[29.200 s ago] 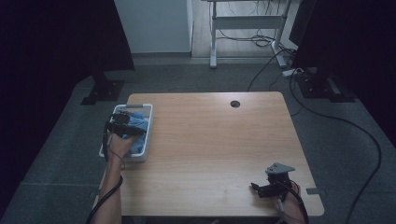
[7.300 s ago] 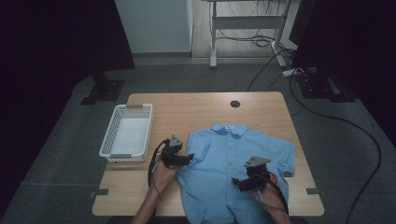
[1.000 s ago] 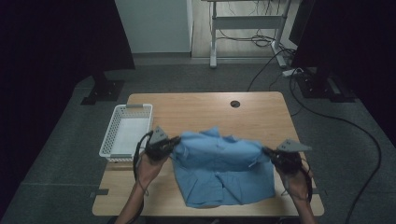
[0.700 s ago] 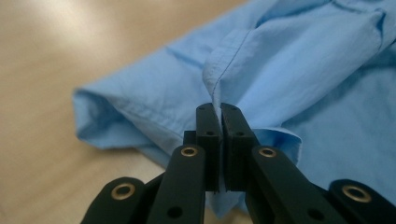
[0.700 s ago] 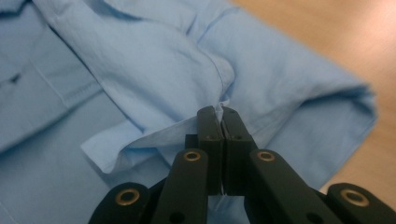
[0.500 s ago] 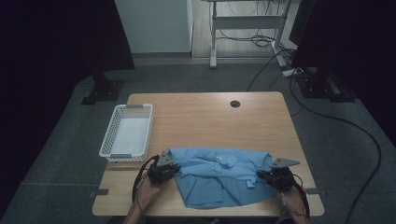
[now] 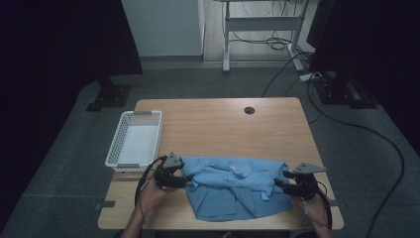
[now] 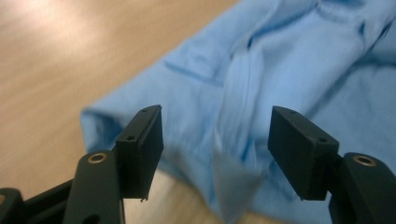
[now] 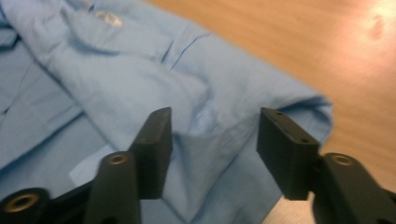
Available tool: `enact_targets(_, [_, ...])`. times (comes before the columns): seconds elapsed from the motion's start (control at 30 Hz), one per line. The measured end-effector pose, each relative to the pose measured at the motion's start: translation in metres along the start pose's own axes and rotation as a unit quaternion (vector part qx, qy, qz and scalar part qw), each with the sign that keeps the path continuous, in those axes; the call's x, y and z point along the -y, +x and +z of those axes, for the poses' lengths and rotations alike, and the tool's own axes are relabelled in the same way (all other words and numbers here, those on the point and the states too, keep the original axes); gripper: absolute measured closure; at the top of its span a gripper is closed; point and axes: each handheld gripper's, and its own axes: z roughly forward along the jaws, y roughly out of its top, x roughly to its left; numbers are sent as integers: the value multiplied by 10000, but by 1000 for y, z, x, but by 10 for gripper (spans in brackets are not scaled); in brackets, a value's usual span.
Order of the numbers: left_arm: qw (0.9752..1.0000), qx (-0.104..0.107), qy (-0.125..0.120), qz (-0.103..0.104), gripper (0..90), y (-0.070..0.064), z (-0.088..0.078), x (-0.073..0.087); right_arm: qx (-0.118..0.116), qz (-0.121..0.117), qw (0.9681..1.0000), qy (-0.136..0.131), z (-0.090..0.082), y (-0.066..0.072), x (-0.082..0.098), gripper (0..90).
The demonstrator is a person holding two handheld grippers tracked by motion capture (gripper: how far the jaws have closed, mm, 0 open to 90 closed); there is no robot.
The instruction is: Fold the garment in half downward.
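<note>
Lying folded between both wide-open claws, left claw [image 7: 187,177] and right claw [image 7: 278,180], the blue shirt [image 7: 233,184].

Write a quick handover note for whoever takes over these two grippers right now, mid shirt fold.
Left gripper: open, jaws apart at the left end of the blue shirt, holding nothing.
Right gripper: open at the shirt's right end, holding nothing.
Shirt: lies on the table near the front edge, top part folded down over the lower part, fabric rumpled.
White basket: empty, at the table's left side.
Done: shirt taken out and folded over once.
Left: probably smooth it, then fold the sides in.
</note>
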Motion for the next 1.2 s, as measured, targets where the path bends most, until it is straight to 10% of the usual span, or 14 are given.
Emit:
enact_targets(0.27, [9980, 405, -369, -323, 337, 8, 19, -42, 51, 192, 9997, -120, 8, -15, -20, 283])
enact_targets(0.8, [9963, 838, -186, 65, 449, -14, 89, -96, 317, 210, 9984, 418, 63, -29, -36, 204])
enact_targets(1.0, [9920, 1078, 273, 595, 480, -38, 117, -88, 282, 129, 9984, 478, 70, -29, -28, 183])
enact_targets(1.2, [9876, 809, 653, 1179, 472, -55, 127, -77, 388, 30, 9984, 408, 70, -26, -26, 184])
